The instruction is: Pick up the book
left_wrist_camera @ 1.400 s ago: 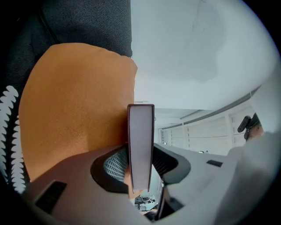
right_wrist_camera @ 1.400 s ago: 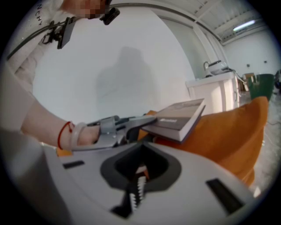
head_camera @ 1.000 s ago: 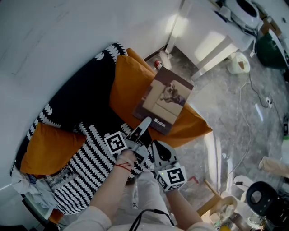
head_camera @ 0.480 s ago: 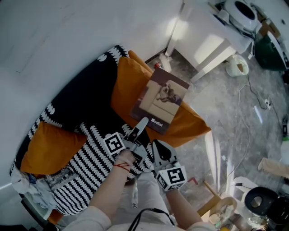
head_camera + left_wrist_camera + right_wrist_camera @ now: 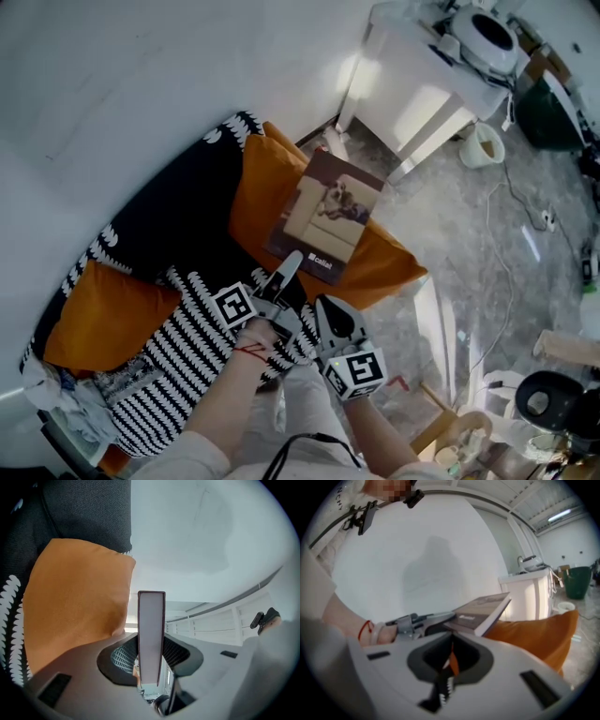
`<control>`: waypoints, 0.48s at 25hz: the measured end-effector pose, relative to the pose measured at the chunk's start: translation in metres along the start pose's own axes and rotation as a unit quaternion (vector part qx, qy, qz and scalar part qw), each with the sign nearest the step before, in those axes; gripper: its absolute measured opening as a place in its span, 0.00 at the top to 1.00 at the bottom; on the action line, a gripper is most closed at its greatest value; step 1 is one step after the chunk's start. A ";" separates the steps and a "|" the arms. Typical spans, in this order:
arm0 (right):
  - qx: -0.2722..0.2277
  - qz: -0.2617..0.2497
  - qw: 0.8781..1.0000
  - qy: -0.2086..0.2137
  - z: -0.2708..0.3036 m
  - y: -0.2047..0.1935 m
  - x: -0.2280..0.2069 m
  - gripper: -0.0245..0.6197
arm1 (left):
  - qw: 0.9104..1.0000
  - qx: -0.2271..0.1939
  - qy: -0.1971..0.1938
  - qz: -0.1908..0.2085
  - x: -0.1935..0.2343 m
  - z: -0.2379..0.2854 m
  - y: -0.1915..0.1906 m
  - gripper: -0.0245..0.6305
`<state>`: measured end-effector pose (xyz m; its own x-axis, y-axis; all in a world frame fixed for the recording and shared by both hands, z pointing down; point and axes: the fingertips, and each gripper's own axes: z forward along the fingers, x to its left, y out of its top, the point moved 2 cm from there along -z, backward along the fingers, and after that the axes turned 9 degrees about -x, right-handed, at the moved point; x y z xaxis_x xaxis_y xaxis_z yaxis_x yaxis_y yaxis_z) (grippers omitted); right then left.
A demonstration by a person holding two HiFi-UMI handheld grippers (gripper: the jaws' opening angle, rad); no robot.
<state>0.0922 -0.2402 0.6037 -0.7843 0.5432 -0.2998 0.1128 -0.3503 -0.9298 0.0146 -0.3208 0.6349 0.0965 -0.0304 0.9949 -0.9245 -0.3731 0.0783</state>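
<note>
Left claw point(image 5: 284, 274) is clamped on the near edge of the book point(image 5: 326, 217), pads on both covers. The book sits flat out over the orange cushion point(image 5: 258, 178) and looks clear of it in the right gripper view. The cover has a photo and a small white logo near the cushion's front edge, too tiny to read. Right claw point(image 5: 325, 307), just beside the cushion's front edge, is closed on nothing.

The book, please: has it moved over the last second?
Cannot tell: the whole head view shifted, and the book, held by the left gripper, overlies the orange cushion about as before.
</note>
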 end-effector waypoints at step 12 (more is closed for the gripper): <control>-0.014 -0.006 1.000 -0.002 -0.008 0.021 0.007 0.94 | 1.000 -0.008 -0.004 -0.002 -0.020 -0.007 0.000 0.71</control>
<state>0.0938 -0.2373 0.5806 -0.7878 0.5448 -0.2875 0.1195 -0.3227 -0.9389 0.0101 -0.3137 0.6155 0.1022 -0.0361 0.9941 -0.9300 -0.3580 0.0826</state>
